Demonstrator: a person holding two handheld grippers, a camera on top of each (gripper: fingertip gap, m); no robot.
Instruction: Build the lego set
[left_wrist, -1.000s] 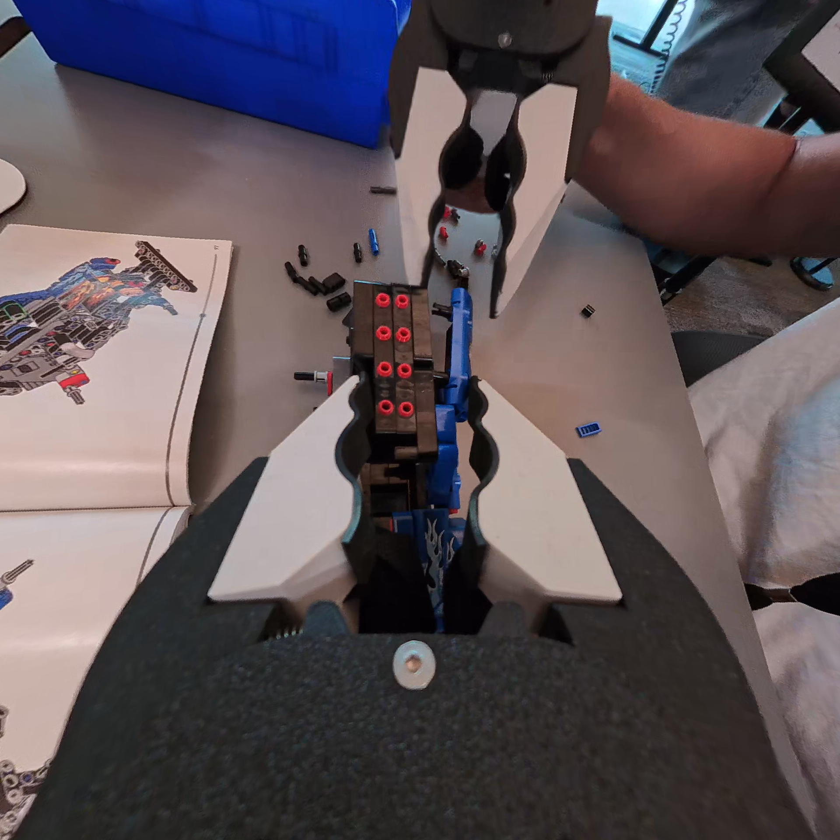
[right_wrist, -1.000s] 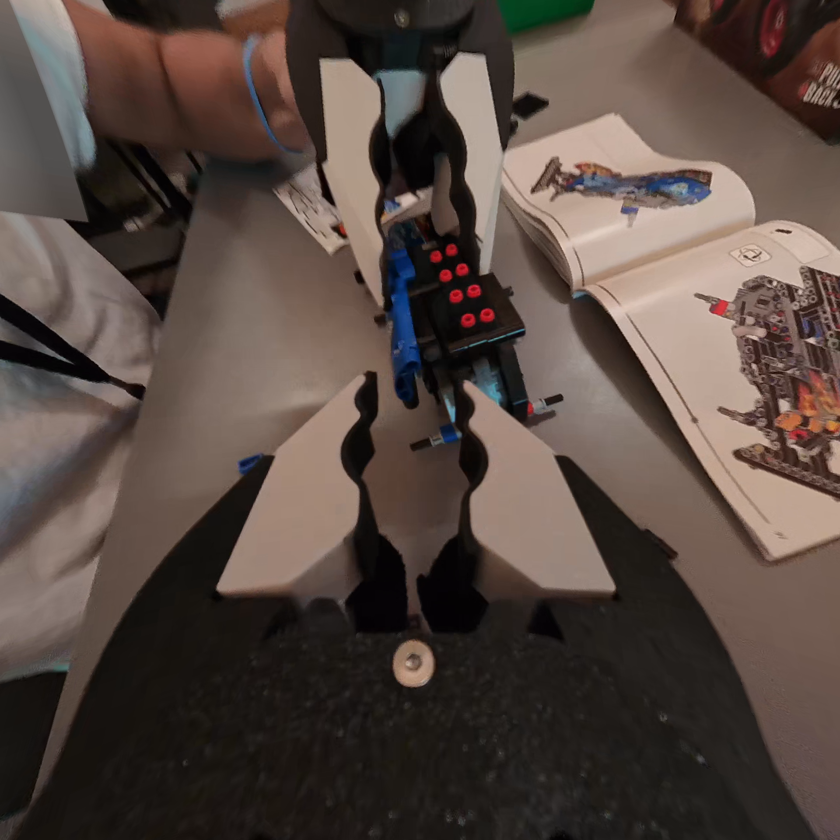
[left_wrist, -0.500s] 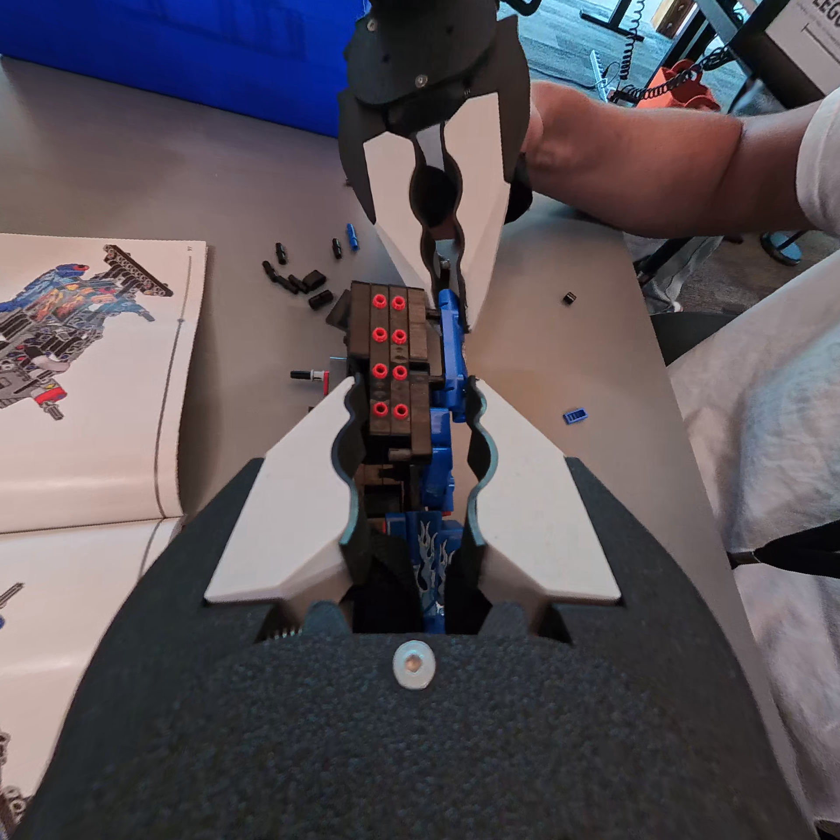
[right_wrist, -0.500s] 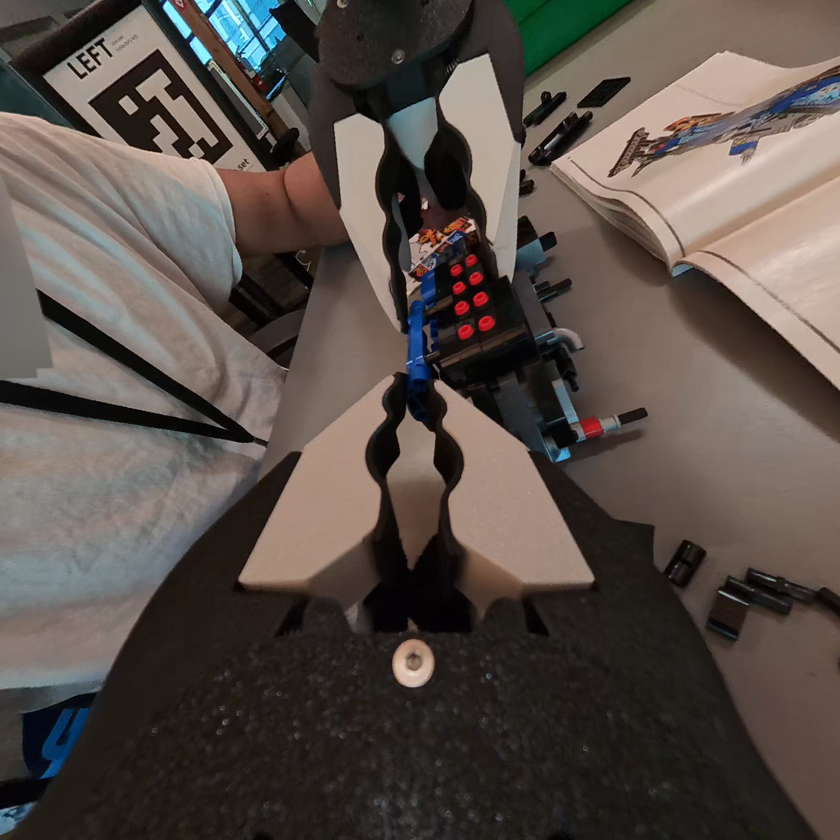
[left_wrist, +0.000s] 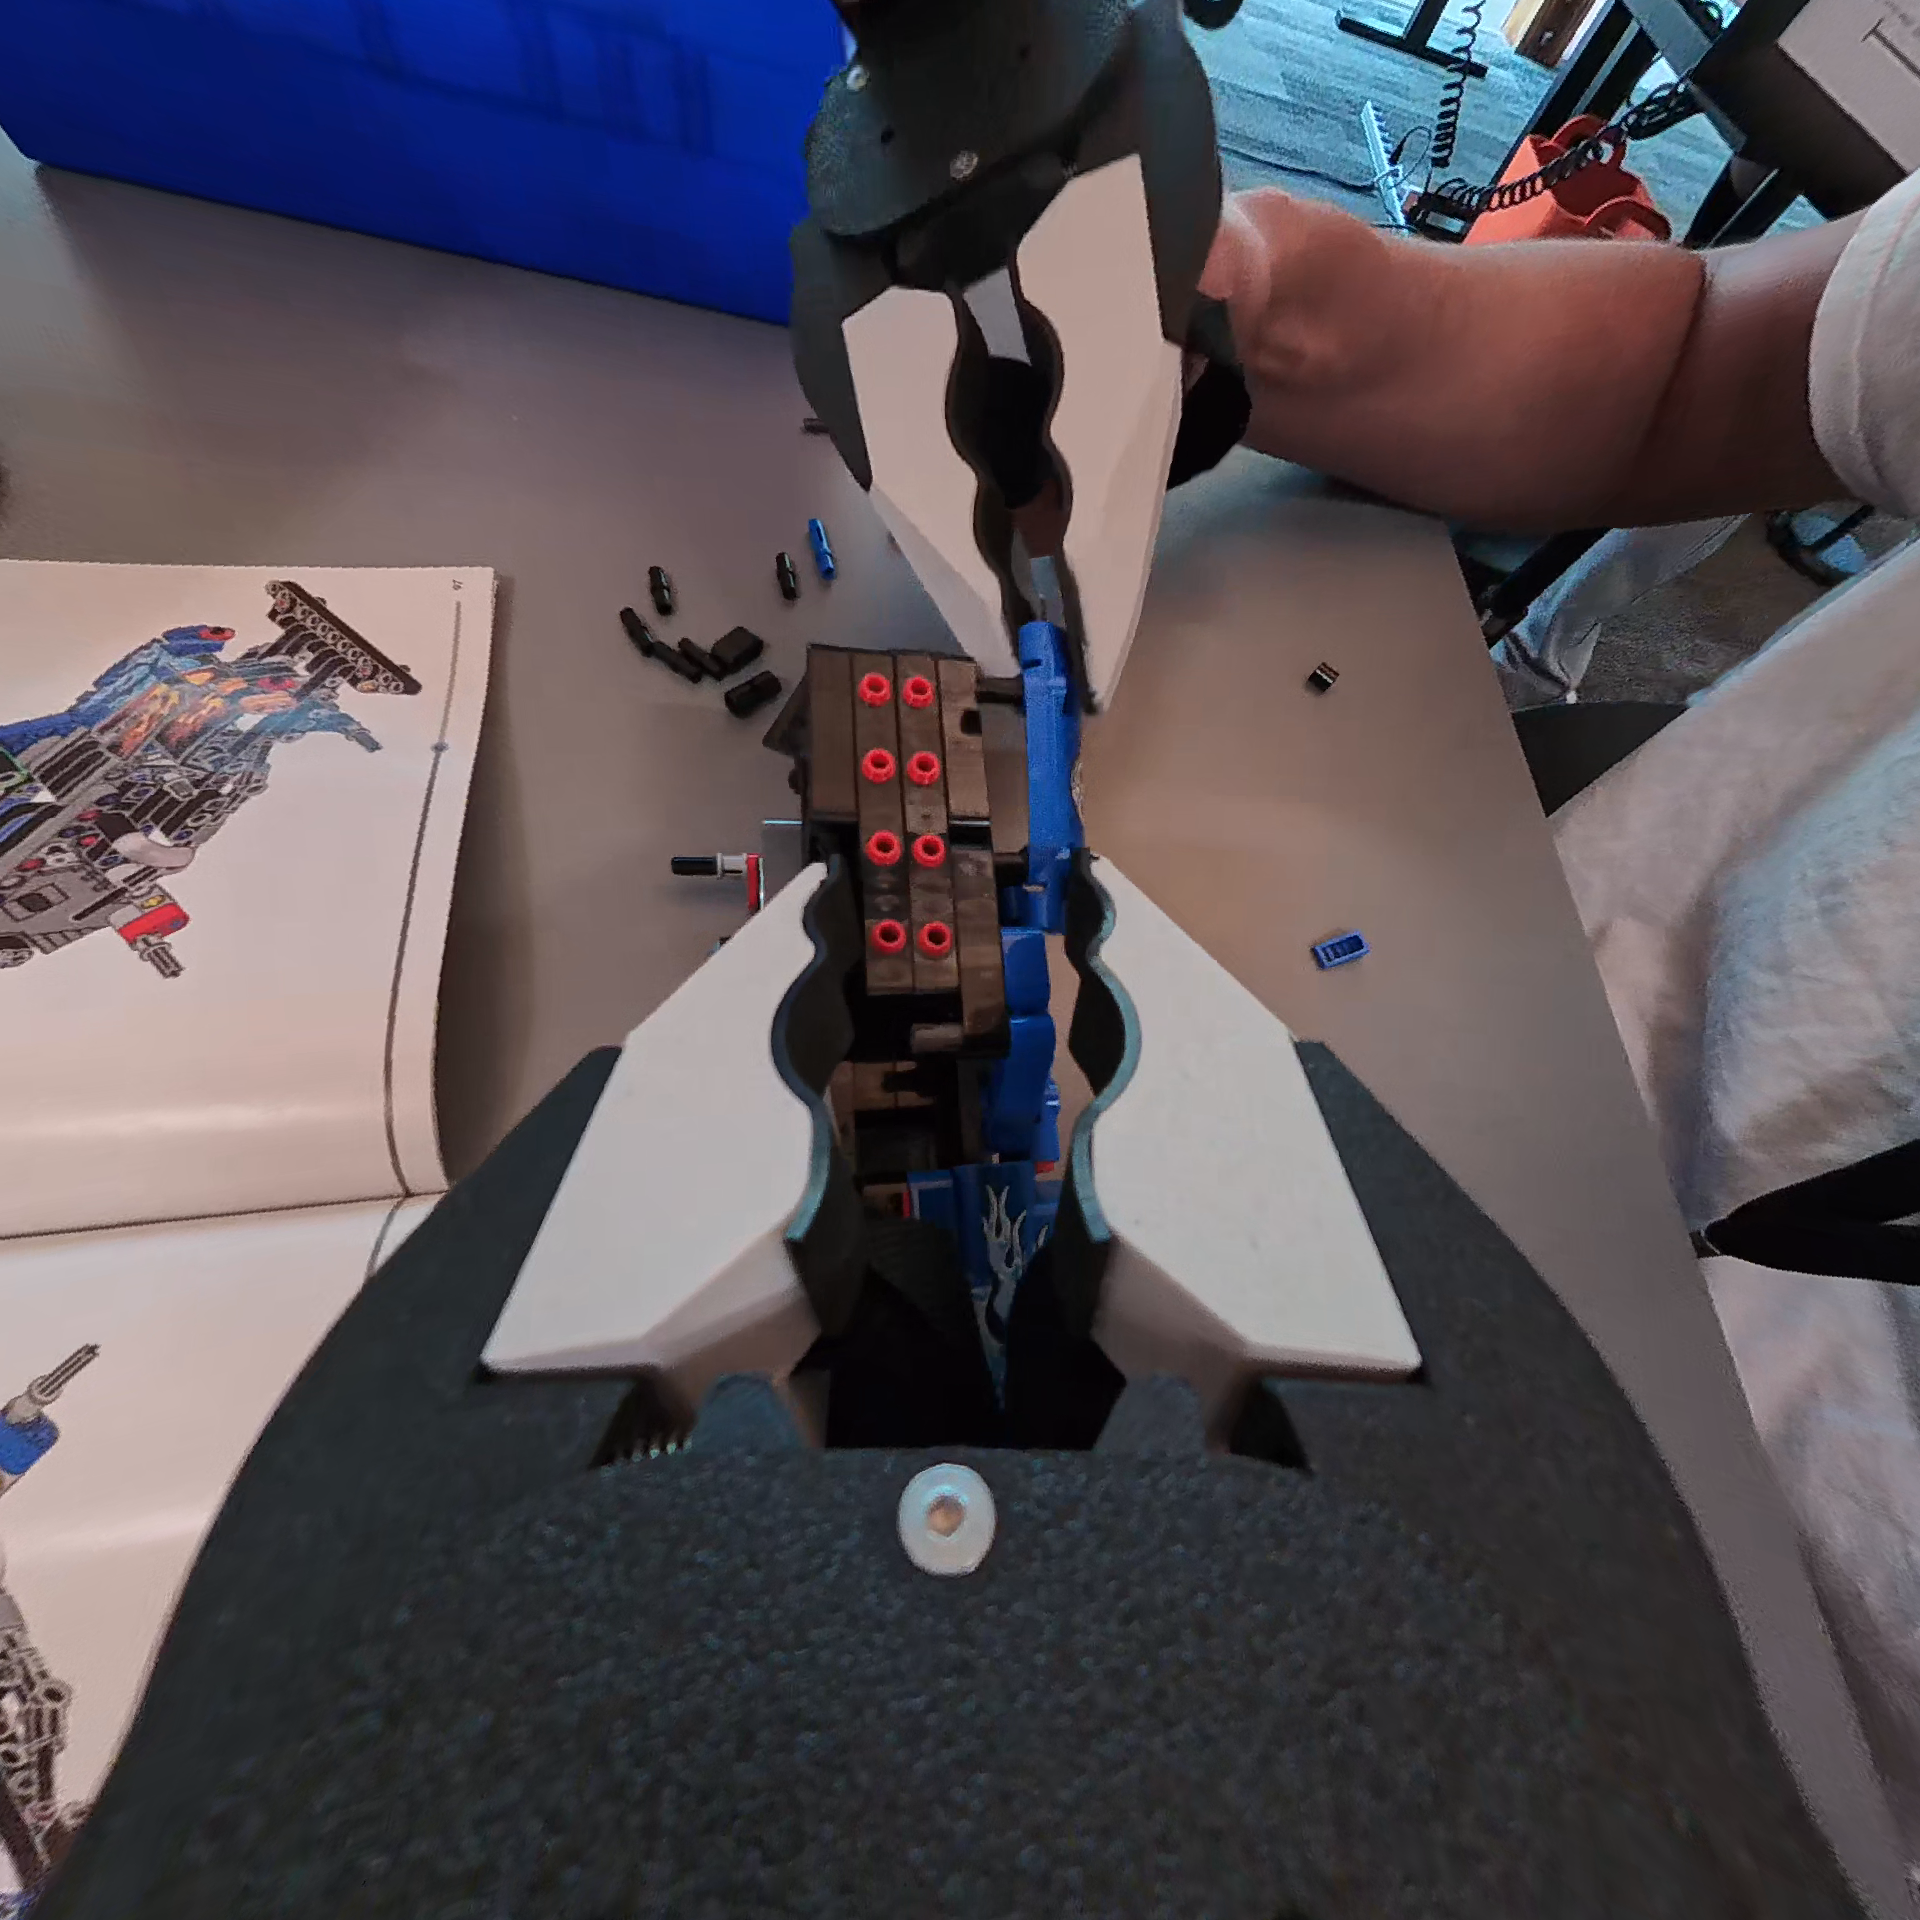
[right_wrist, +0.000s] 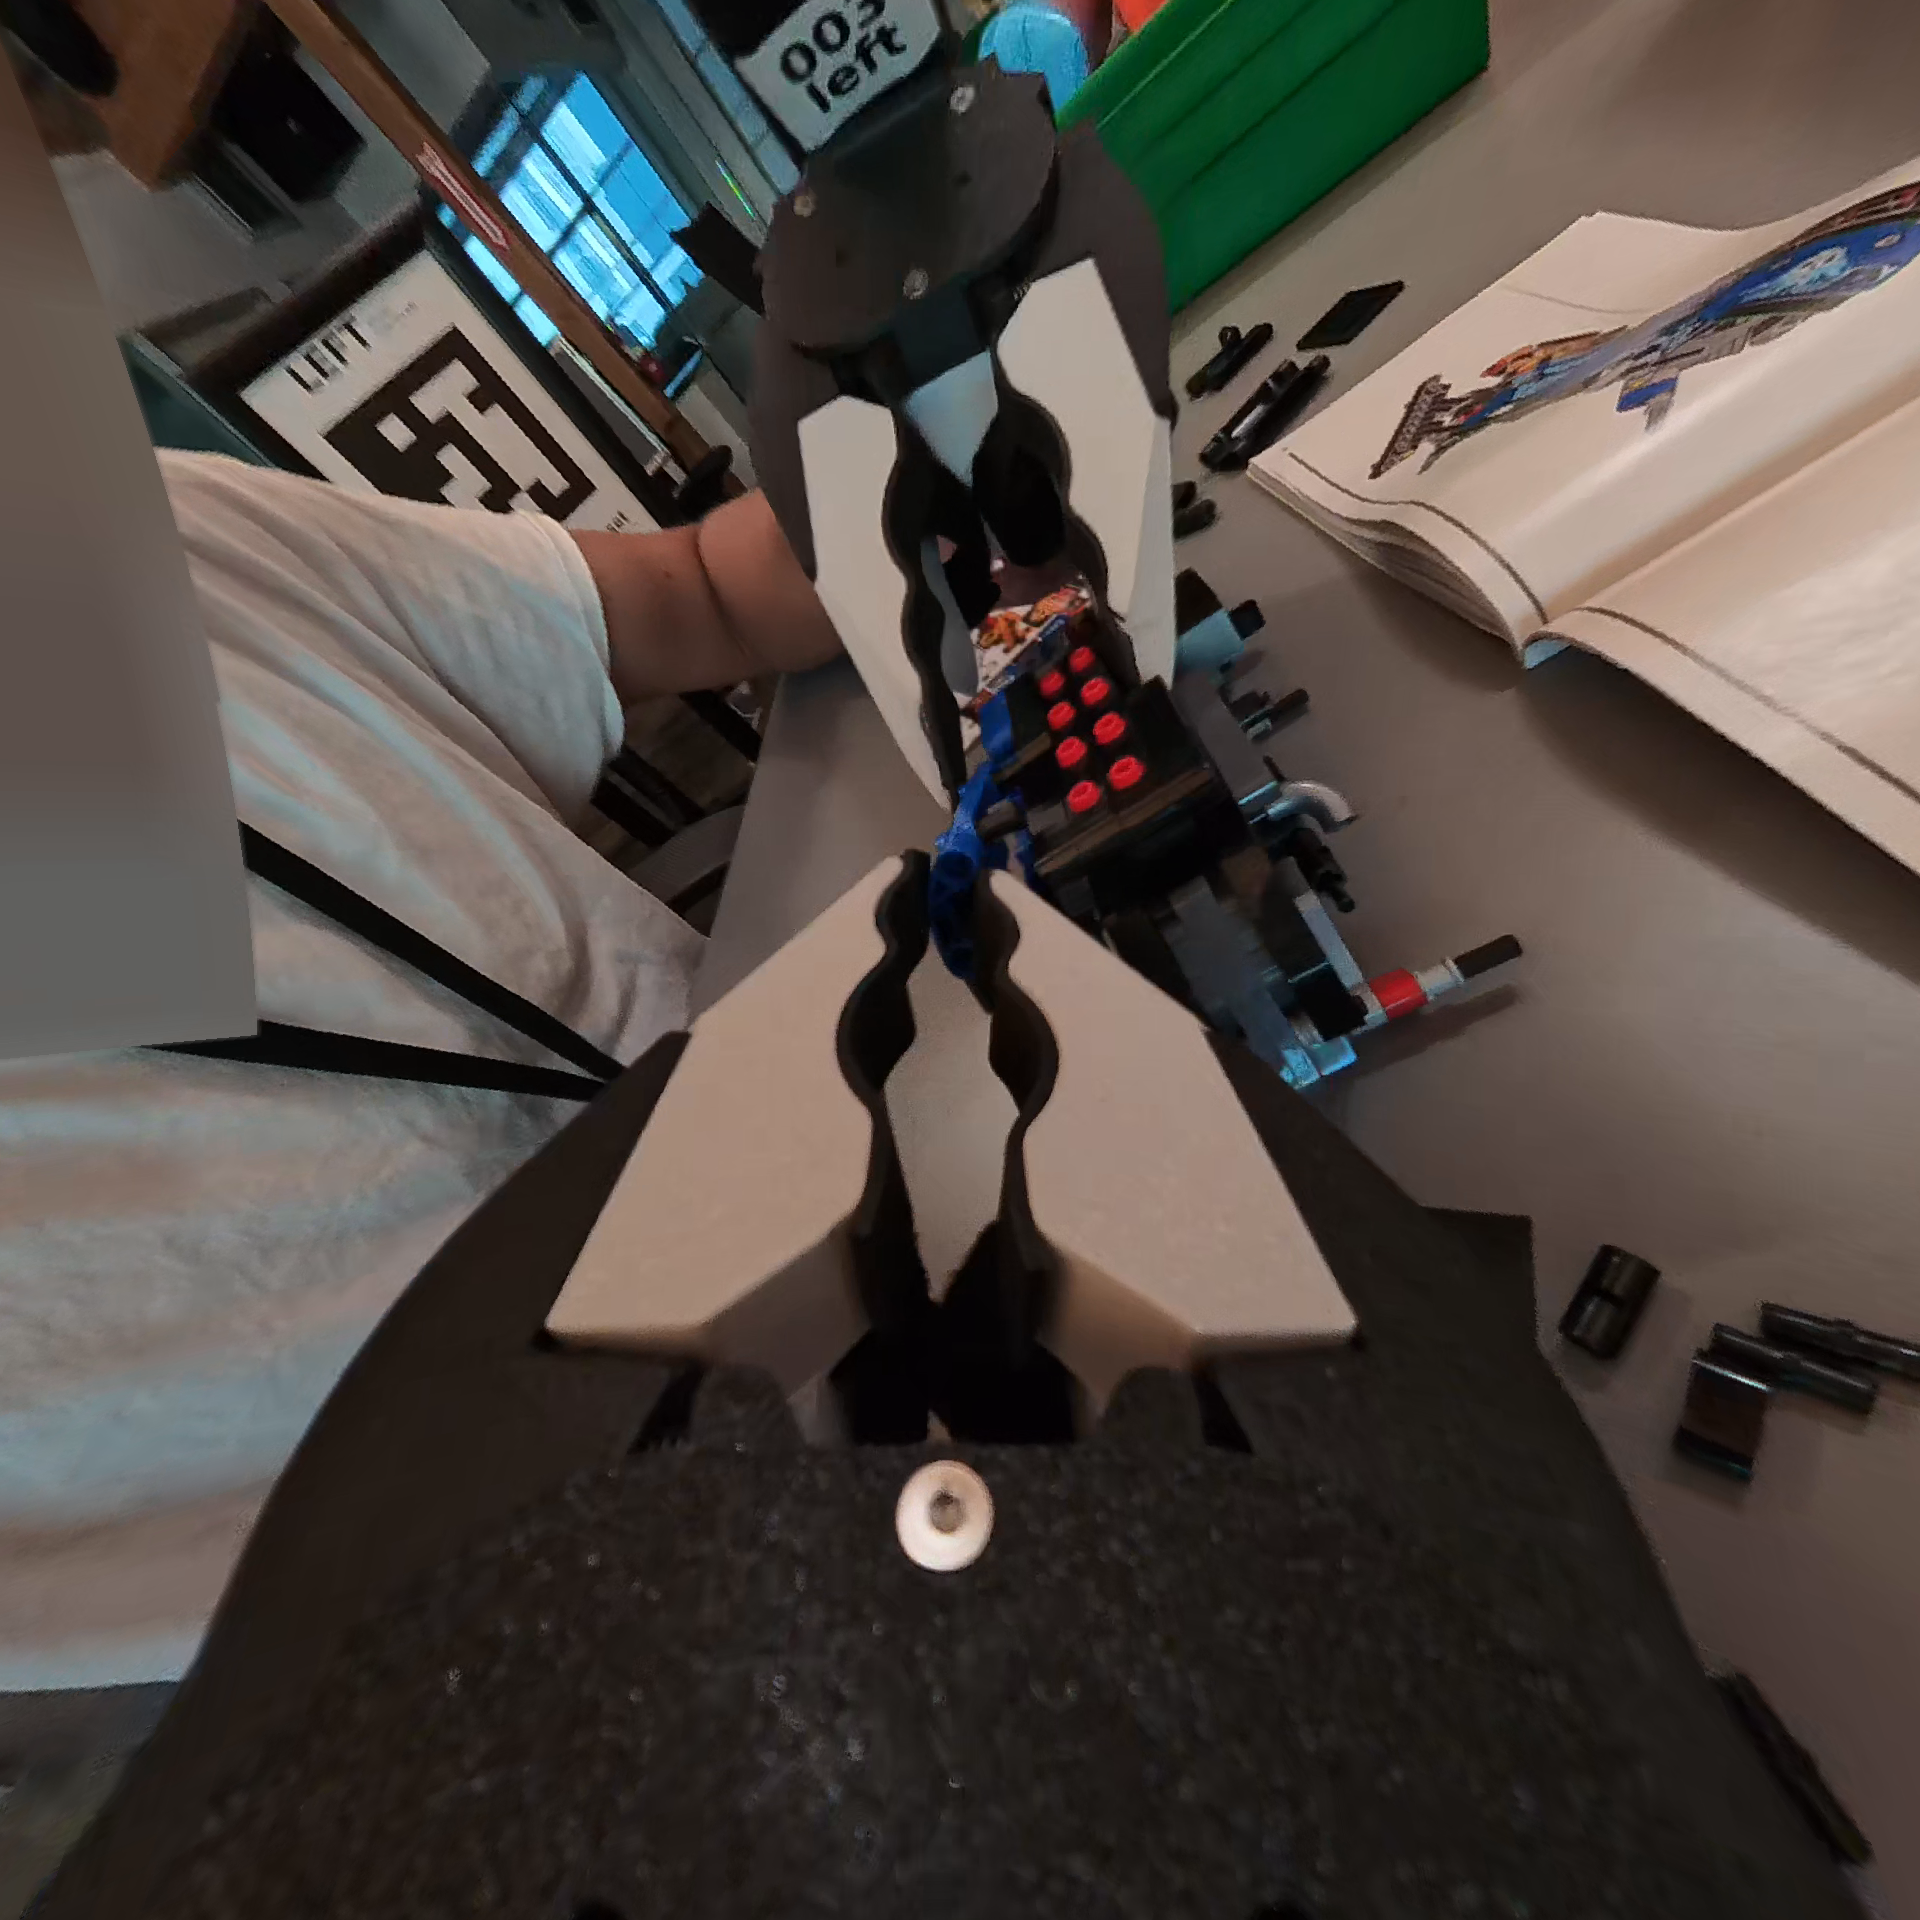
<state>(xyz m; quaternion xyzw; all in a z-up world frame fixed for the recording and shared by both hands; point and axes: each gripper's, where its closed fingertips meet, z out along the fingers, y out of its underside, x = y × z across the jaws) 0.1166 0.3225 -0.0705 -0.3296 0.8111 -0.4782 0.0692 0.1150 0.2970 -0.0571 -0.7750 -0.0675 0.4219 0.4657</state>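
The lego model (left_wrist: 914, 831) is a black block with red pins and a blue beam (left_wrist: 1044, 769) along its right side. My left gripper (left_wrist: 951, 873) is shut on the model's near part and holds it on the grey table (left_wrist: 1247, 831). My right gripper (left_wrist: 1049, 681) reaches in from the far side, tips at the beam's far end. In the right wrist view, my right gripper (right_wrist: 951, 873) is shut on the blue beam (right_wrist: 961, 894), at the left side of the model (right_wrist: 1143, 800). The left gripper (right_wrist: 1049, 738) grips the model from behind.
An open instruction booklet (left_wrist: 208, 883) lies left of the model, also in the right wrist view (right_wrist: 1662, 520). Loose black pins (left_wrist: 707, 655) lie beyond it. A small blue tile (left_wrist: 1340, 948) lies near the right table edge. A blue bin (left_wrist: 416, 125) stands behind. The grippers are tip to tip, or close to it. Both grippers' tips are roughly 15 centimetres from the small blue tile (left_wrist: 1340, 948).
My right gripper came down from above the table to the model and narrowed onto the end of the blue beam. My left gripper kept its hold on the model.
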